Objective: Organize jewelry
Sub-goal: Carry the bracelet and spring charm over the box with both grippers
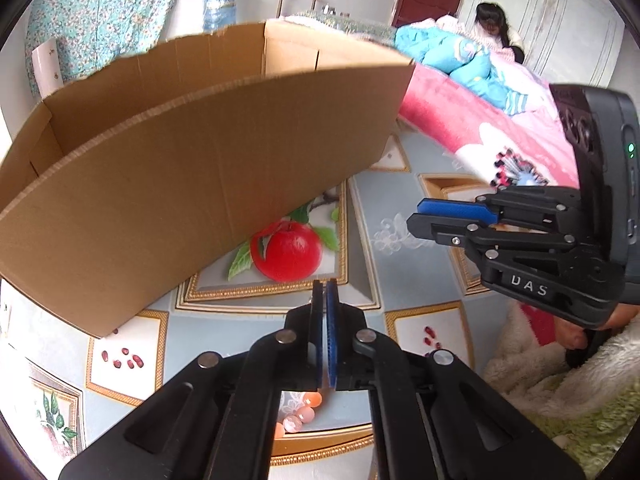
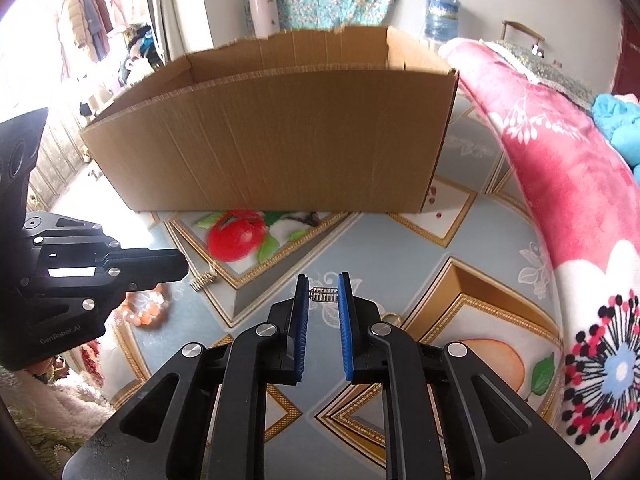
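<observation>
**Small, light jewelry on a patterned floor mat, box waiting behind**

Left wrist view: the left gripper (image 1: 325, 292) has its blue pads pressed flat together with nothing visible between them. Beneath its frame lies a bead bracelet (image 1: 300, 414) of orange and pink beads, on the floor mat (image 1: 372, 216) near the camera. The beads look hard and smooth, likely strung loosely, so the strand should be light, floppy and inclined to roll or slip; pinching across the string between two beads would probably hold better than squeezing a single round bead. The cardboard box (image 1: 192, 168) stands open just beyond. The right gripper (image 1: 424, 216) reaches in from the right, its jaws narrow.

Right wrist view: the right gripper (image 2: 324, 292) stands narrowly open around a small metal hair clip (image 2: 325, 294), a thin toothed bar lying between the tips; whether the pads touch it I cannot tell. It looks stiff, light and slippery, best taken across its short width. A second gold clip (image 2: 204, 280) lies to the left, beside the bracelet and the left gripper.
</observation>
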The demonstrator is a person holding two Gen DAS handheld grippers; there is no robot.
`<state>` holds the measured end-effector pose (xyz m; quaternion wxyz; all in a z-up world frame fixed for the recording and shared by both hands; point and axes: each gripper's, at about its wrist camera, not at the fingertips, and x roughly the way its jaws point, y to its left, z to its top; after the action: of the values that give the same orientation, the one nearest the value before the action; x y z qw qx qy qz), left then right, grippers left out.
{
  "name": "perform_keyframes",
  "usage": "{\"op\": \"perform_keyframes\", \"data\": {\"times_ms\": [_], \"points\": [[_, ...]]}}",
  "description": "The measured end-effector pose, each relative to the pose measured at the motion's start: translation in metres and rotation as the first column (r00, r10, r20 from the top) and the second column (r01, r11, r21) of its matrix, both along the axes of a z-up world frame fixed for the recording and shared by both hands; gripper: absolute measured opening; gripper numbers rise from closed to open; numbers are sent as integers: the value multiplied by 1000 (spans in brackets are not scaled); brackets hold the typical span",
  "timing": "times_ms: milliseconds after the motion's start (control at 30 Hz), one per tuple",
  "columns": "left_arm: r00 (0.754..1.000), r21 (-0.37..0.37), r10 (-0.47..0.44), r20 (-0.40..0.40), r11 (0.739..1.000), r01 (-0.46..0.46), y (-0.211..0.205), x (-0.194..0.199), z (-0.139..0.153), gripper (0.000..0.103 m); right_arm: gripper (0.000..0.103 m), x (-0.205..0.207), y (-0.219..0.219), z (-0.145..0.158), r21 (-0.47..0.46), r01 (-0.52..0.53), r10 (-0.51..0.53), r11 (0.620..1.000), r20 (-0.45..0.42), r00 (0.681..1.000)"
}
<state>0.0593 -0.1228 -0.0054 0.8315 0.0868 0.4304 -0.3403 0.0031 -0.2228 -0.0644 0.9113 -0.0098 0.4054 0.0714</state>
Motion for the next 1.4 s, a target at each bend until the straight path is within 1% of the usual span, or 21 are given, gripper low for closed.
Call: {"op": "perform_keyframes", "data": {"times_ms": [133, 267, 300, 333, 367, 400, 467, 567, 667, 733, 800, 867, 900, 1000, 1200, 1300, 1400], "points": [[1000, -12, 10, 17, 1000, -10, 5, -3, 8, 1, 12, -7, -1, 8, 1, -9, 9, 1000, 38, 999], [1000, -24, 16, -11, 1000, -16, 4, -4, 8, 2, 12, -11, -2, 11, 20, -19, 18, 1000, 52, 998], [999, -22, 11, -31, 1000, -11, 2, -3, 6, 3, 12, -11, -2, 11, 28, -24, 22, 999, 51, 998], [999, -10, 10, -41, 1000, -10, 0, -1, 3, 5, 12, -12, -2, 11, 32, -27, 25, 999, 50, 998], [999, 7, 13, -41, 1000, -13, -2, 0, 0, 9, 12, -11, -1, 10, 36, -31, 29, 999, 49, 998], [999, 23, 13, -37, 1000, -12, -5, 2, -3, 11, 12, -8, -3, 10, 39, -35, 33, 999, 48, 998], [999, 43, 5, -36, 999, -3, -8, 4, -7, 11, 12, -6, -4, 10, 44, -41, 39, 998, 48, 998], [999, 90, -11, -35, 996, 14, -15, 9, -14, 11, 12, -6, -2, 9, 55, -43, 41, 998, 47, 998], [999, 164, -33, -28, 986, 37, -23, 9, -21, 11, 12, -5, -2, 7, 63, -39, 36, 997, 44, 998], [998, 192, -61, -5, 979, 60, -27, 7, -22, 11, 12, -4, -3, 6, 71, -34, 31, 997, 43, 999], [997, 223, -75, 15, 972, 70, -29, 5, -22, 5, 12, -4, -6, 5, 77, -32, 29, 997, 43, 999], [996, 229, -87, 21, 970, 80, -30, 4, -22, 3, 12, -3, -8, 4, 87, -28, 24, 996, 42, 999], [995, 229, -96, 31, 970, 86, -31, 3, -21, 1, 12, -3, -9, 4, 91, -26, 23, 996, 42, 999], [993, 234, -109, 40, 968, 97, -32, 0, -21, 1, 12, -4, -11, 3, 96, -23, 19, 995, 43, 999], [994, 198, -97, 56, 977, 84, -23, -6, -8, 1, 12, -10, -11, 7, 97, -20, 14, 995, 59, 998], [994, 157, -76, 74, 985, 64, -14, -10, 8, 1, 12, -13, -11, 13, 94, -22, 14, 995, 75, 997], [994, 85, -56, 99, 995, 47, -4, -13, 36, 1, 12, -16, -11, 25, 91, -29, 19, 995, 112, 994]]}}
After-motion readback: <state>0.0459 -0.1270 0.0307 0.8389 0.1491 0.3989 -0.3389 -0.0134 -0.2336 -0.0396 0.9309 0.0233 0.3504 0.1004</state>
